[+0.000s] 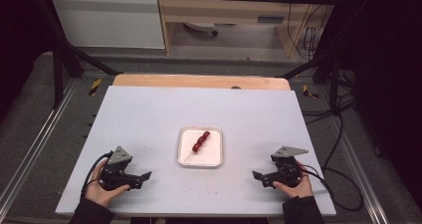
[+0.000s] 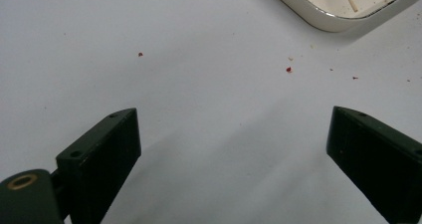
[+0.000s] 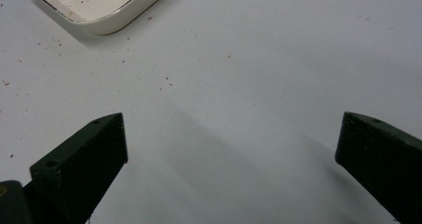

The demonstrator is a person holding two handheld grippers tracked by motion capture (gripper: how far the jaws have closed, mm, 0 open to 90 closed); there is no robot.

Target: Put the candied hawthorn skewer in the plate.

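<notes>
White table (image 1: pixel 149 119) carries a tray (image 1: pixel 185 159) holding a red skewer (image 1: pixel 201 141); left gripper (image 1: pixel 142 176) and right gripper (image 1: pixel 259 176) rest wide, empty, flanking it.

A white table (image 1: pixel 149 114) carries a shallow white tray (image 1: pixel 182 149) midway between the two grippers and ahead of their jaws, with red crumbs (image 2: pixel 288 69) scattered around it.
</notes>
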